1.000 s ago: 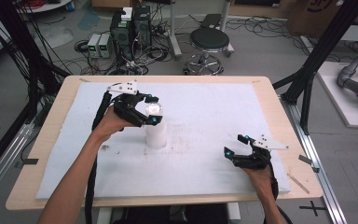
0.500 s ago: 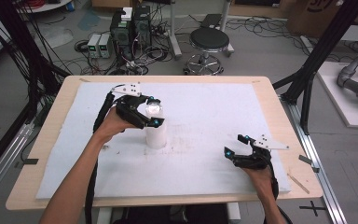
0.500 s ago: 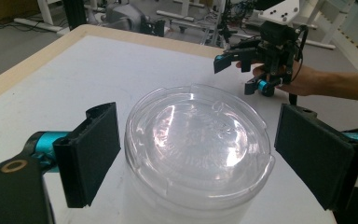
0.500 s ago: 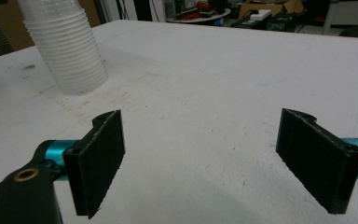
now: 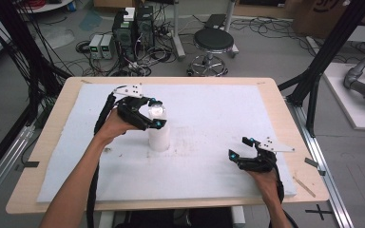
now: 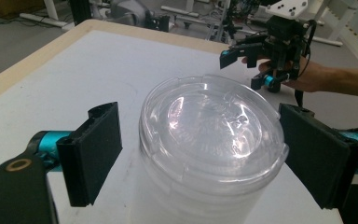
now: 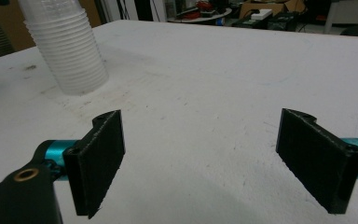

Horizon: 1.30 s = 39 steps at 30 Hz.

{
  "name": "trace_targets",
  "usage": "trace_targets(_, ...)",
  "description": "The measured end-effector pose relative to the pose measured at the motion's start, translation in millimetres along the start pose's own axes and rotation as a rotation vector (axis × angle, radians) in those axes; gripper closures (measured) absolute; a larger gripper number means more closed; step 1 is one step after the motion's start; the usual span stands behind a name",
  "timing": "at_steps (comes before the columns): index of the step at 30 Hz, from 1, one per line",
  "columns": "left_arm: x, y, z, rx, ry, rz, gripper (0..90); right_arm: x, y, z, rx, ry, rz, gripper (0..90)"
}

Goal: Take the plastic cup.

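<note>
A stack of clear plastic cups (image 5: 158, 132), nested upside down, stands upright on the white foam mat (image 5: 209, 118) left of the table's middle. It is judged to be light, thin-walled and easily crushed, with a smooth, slippery skin, and tall enough to tip if pushed from one side. The topmost cup (image 6: 212, 128) is best taken just under its upturned base, where the ribbed wall (image 7: 70, 51) is stiffest, and squeezed gently. The left gripper (image 6: 200, 154) is held around that top cup; its jaws have just been closing, with the cup between them, the right pad looks at or very near the rim, while a gap is seen at the left pad, so no grip is made yet. The right gripper (image 5: 247, 148) is held low over the mat near the front right, its jaws wide and empty. The mat's edges are well apart from the stack, and open room is left on all sides for lifting.
</note>
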<state>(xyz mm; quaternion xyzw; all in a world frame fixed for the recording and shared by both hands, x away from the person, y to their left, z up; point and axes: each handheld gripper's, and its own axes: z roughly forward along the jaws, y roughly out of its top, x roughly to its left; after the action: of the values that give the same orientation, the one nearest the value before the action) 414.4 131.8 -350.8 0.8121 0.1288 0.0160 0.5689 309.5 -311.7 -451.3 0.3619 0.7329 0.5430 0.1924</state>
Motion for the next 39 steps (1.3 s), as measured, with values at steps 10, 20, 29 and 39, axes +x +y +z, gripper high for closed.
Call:
trace_targets(10, 0.7, -1.2, -1.6, 0.039, 0.015, 0.009, 22.3, -0.3, 0.1, 0.4, -0.001, 0.0, -0.002, 15.3)
trace_targets(20, 0.1, -1.5, -3.1, 0.056, 0.017, 0.02, 29.9, -0.2, 0.1, 0.4, 0.0, 0.0, 0.002, 15.4)
trace_targets(29, -0.6, -1.2, -3.3, 0.058, 0.011, 0.02, 34.6, -0.3, 0.2, 0.3, 0.004, 0.001, 0.004, 15.4)
trace_targets(39, -1.2, -1.0, -3.8, 0.058, 0.012, 0.019, 35.9, -0.6, 0.1, 0.3, 0.005, 0.001, 0.002, 15.4)
